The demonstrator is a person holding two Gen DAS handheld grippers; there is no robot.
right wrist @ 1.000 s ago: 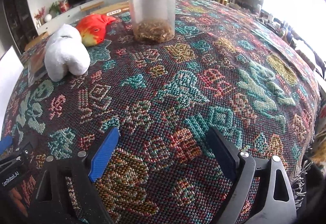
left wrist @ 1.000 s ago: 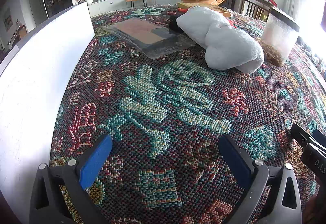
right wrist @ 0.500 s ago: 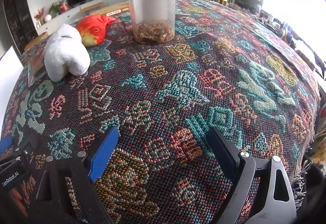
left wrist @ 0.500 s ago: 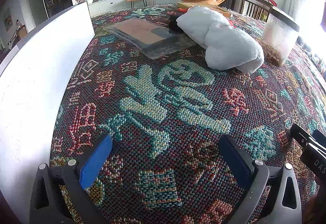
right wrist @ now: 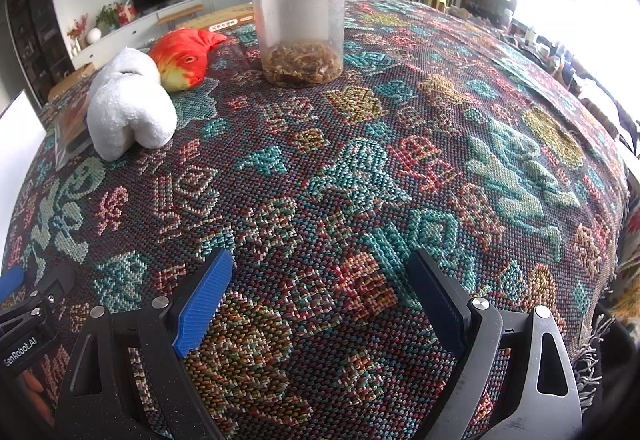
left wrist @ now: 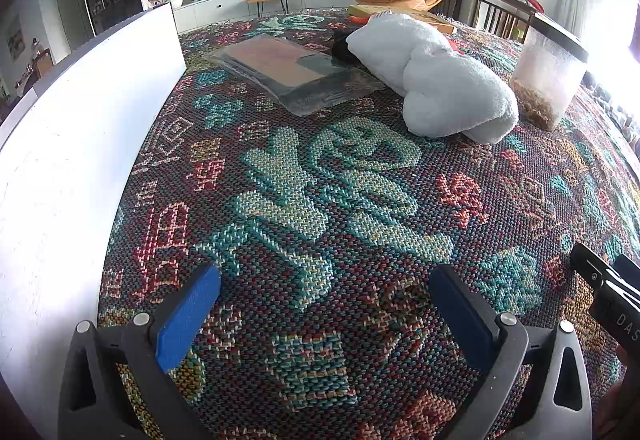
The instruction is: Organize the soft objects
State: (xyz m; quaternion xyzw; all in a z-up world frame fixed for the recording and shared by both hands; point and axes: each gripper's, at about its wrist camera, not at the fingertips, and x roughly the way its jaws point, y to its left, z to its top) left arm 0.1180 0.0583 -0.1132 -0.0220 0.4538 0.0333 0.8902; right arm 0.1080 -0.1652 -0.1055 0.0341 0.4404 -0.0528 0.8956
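Note:
A white plush toy (left wrist: 436, 80) lies on the patterned tablecloth (left wrist: 320, 200), far ahead and right of my left gripper (left wrist: 324, 280), which is open and empty near the table's front. The white plush also shows in the right wrist view (right wrist: 128, 108) at far left, with an orange-red plush fish (right wrist: 182, 58) right behind it. My right gripper (right wrist: 320, 268) is open and empty, low over the cloth, well short of both toys. A dark soft item (left wrist: 342, 48) lies partly hidden behind the white plush.
A clear jar with a black lid (right wrist: 300, 20) holding brown bits stands ahead of my right gripper. A flat plastic-wrapped package (left wrist: 288, 70) lies left of the white plush. A white board (left wrist: 80, 112) stands along the table's left side. The table's right edge (right wrist: 616, 200) drops off.

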